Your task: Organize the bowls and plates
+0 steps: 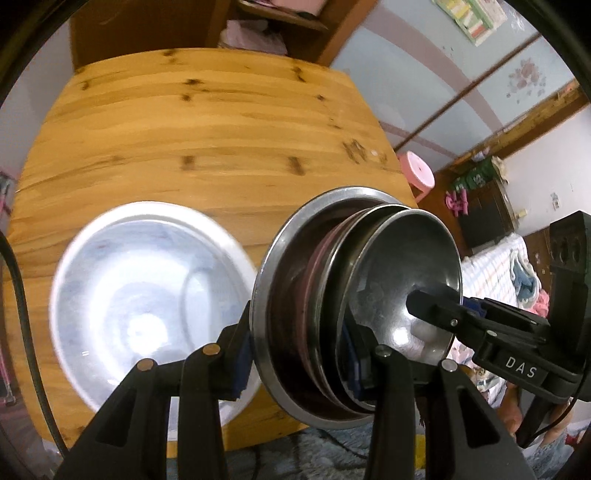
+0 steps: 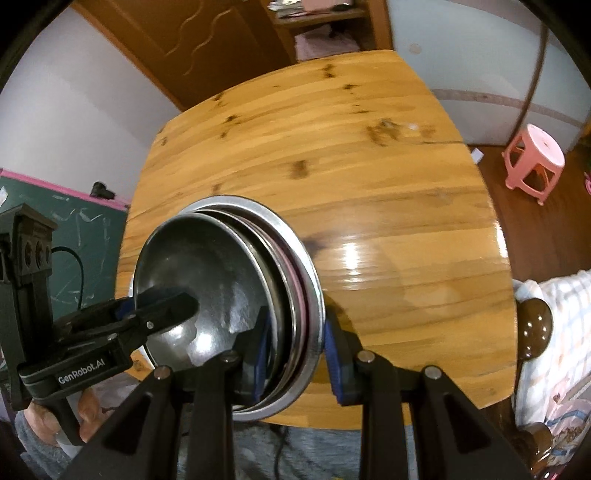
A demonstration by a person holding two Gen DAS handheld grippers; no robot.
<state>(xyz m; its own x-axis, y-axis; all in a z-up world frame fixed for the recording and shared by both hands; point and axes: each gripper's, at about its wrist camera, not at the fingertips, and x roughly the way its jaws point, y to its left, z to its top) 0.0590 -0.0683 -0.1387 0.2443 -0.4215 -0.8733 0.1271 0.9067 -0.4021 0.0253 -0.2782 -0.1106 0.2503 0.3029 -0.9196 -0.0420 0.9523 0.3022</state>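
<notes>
A nested stack of steel plates and bowls (image 1: 332, 295) is held tilted on edge above the wooden table (image 1: 207, 122). My left gripper (image 1: 299, 354) is shut on the stack's rims. My right gripper (image 2: 295, 350) is shut on the same stack (image 2: 229, 295) from the other side. Each gripper shows in the other's view, the right one (image 1: 461, 321) reaching into the top bowl, the left one (image 2: 147, 314) likewise. A large white bowl (image 1: 147, 295) sits on the table to the left of the stack, blurred.
A pink plastic stool (image 2: 535, 162) stands on the floor right of the table (image 2: 369, 184). A bed with a checked cover (image 2: 554, 332) lies at the right. A wooden cabinet (image 1: 258, 22) is behind the table. A green board (image 2: 81, 236) is at the left.
</notes>
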